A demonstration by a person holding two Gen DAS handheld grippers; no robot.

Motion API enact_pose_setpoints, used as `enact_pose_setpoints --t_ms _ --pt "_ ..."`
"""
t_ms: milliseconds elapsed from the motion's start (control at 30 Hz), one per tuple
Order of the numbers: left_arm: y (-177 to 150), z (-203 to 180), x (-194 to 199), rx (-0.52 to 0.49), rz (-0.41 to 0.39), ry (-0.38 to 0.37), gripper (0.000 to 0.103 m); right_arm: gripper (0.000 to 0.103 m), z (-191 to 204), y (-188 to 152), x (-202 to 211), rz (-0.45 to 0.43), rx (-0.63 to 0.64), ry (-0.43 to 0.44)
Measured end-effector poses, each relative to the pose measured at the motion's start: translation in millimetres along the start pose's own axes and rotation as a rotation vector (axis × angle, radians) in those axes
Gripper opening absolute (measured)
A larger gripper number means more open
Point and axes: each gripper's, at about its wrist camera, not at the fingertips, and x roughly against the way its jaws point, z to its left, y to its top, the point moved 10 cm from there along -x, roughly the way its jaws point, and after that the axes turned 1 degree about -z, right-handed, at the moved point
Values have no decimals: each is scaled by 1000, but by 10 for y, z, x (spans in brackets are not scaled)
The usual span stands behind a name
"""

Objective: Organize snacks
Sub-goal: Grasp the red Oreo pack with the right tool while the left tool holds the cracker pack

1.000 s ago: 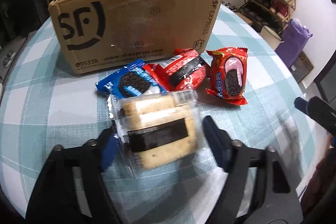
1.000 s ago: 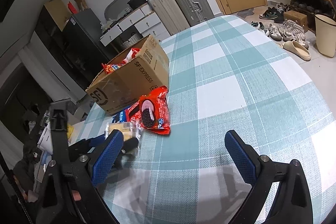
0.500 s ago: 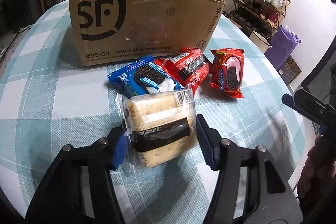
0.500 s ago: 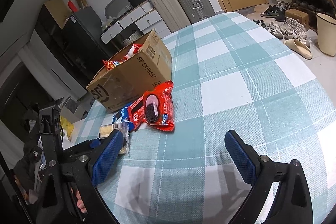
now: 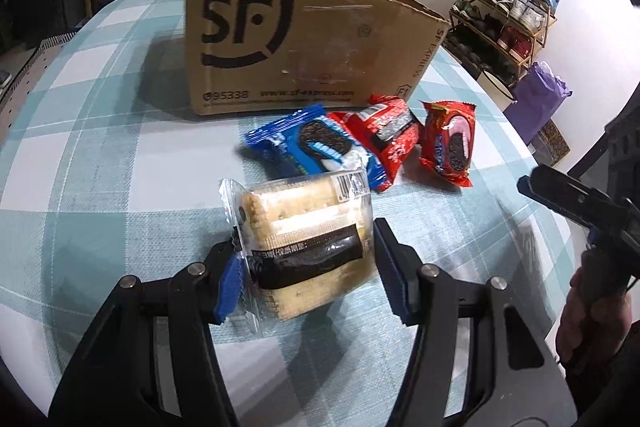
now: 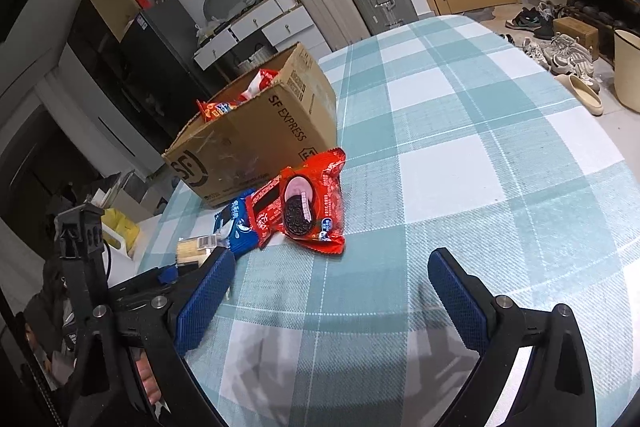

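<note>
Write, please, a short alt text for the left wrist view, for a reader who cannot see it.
The left gripper is closed on a clear-wrapped cracker sandwich pack above a teal checked tablecloth. Behind it lie a blue Oreo pack and two red snack packs, before an open SF cardboard box. The right gripper is at the right edge.

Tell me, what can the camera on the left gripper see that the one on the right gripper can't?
Only the left wrist view shows the left gripper clamped on the clear-wrapped cracker pack, label legible. Only the right wrist view shows the right gripper open over bare tablecloth. Both show the cardboard box holding snacks, and the blue Oreo pack and red packs beside it.
</note>
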Motion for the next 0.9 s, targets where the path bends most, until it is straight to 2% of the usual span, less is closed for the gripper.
enact_pose_setpoints --t_ms 400,733,900 --pt "-41 286 122 40 -5 -3 56 99 81 142 -417 48 15 8" --pt "-15 374 162 74 -8 -26 56 98 189 245 -681 65 45 18" --pt "-7 400 176 84 -9 -32 56 89 236 247 -801 88 49 24"
